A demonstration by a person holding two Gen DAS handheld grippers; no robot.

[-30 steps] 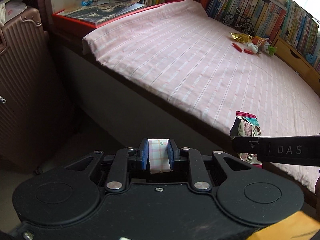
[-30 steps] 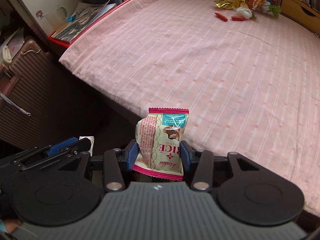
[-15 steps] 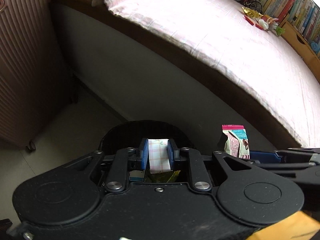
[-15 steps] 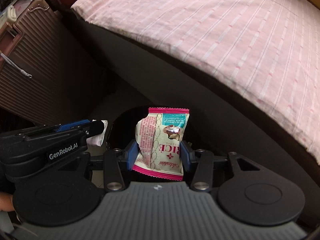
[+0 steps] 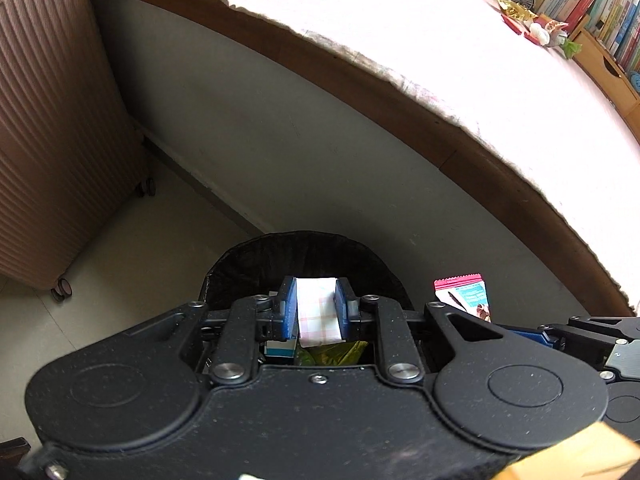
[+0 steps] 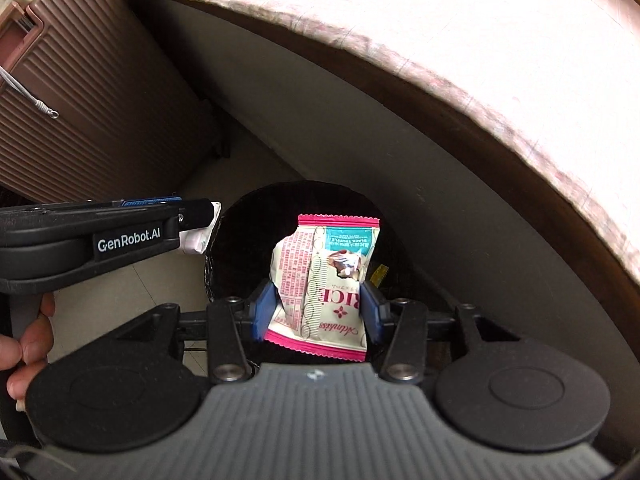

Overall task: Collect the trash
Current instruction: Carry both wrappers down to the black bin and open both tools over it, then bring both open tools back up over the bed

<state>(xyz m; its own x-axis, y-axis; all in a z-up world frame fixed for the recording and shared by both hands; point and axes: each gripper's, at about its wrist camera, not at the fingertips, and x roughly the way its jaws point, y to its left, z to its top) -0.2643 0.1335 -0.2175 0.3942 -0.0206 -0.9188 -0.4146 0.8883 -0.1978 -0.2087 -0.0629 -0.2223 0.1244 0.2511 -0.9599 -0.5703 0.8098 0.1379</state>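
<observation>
Your left gripper (image 5: 317,309) pinches a small pink-checked wrapper (image 5: 318,312) between its blue pads, right over the open mouth of the black-lined trash bin (image 5: 304,256), where other scraps already lie. Your right gripper (image 6: 318,312) clamps a torn pink-edged snack packet (image 6: 326,280) above the same bin. The bin stands on the floor against the bed's (image 5: 460,52) grey base, with a ribbed suitcase (image 5: 48,120) to the left.
</observation>
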